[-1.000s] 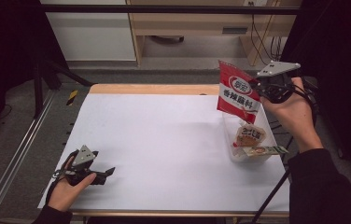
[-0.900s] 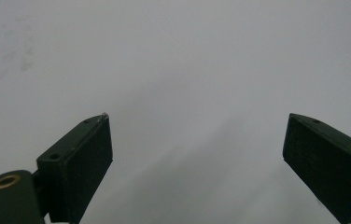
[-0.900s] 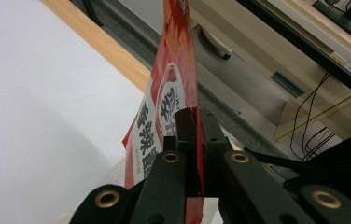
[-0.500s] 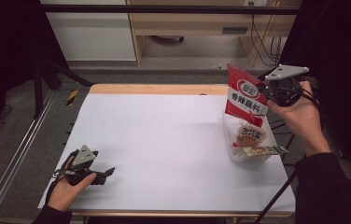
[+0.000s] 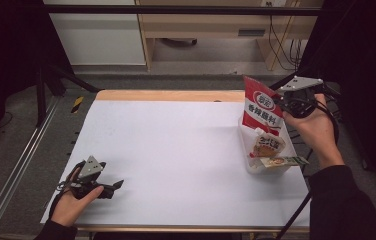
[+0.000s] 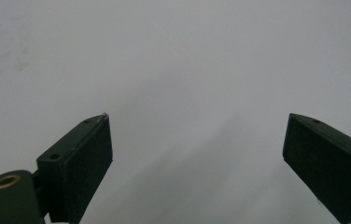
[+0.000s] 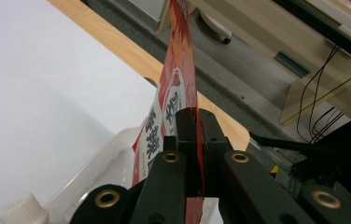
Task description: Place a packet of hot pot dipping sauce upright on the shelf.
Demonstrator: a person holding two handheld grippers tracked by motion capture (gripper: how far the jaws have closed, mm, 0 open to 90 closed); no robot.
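we judged the red seasoning packet (image 5: 261,111) light, thin and floppy, best pinched by its edge; our right gripper (image 5: 290,100) clamped it there, our left gripper (image 5: 110,187) gaped empty.

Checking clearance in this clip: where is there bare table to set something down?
The white table is bare from the left gripper across to the clear bin. The right edge is crowded: the right gripper holds the red seasoning packet over the bin's packets.

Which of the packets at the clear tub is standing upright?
The red packet, clamped in the right gripper; the others lie in the tub.
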